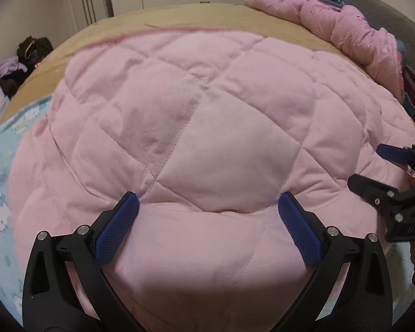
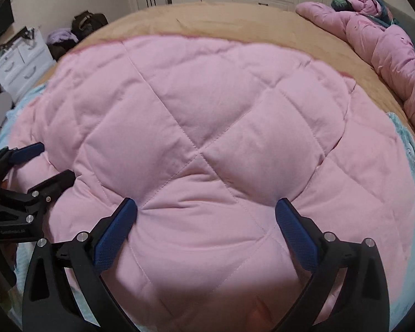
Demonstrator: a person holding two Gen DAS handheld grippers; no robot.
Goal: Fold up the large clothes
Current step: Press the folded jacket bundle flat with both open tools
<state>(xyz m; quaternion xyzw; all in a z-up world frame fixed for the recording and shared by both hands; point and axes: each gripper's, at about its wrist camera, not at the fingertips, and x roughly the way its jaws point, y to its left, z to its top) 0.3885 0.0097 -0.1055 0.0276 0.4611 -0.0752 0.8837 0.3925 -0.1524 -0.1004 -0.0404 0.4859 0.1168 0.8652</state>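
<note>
On the bed, near edge: the pink quilted item [image 1: 207,127] lies spread over a tan sheet [image 1: 179,19], its near hem bulging up between both tools.
Location of work item: centre of the bed, near side; a light blue printed cover [image 1: 2,160] shows at its left and right margins.
Left gripper [image 1: 207,207]: jaws spread wide, blue pads [image 1: 119,229] pressing into the padding on either side of a raised bulge; nothing clamped.
Right gripper [image 2: 206,210]: same condition, jaws spread, pads [image 2: 296,235] set against the fabric, not closed on it.
Relative position: the two tools sit side by side along the near hem, each visible at the edge of the other's view.
Step in hand (judged): taking hold of the near edge for a fold toward the far side.
Technique: gather the full thickness of the hem between the pads before closing; thick filling tends to slip out.
Technique: grip at matched points so the edge lifts level.
Obstruction: a bunched pink garment [image 2: 379,41] lies far right; keep the fold clear of it.
</note>
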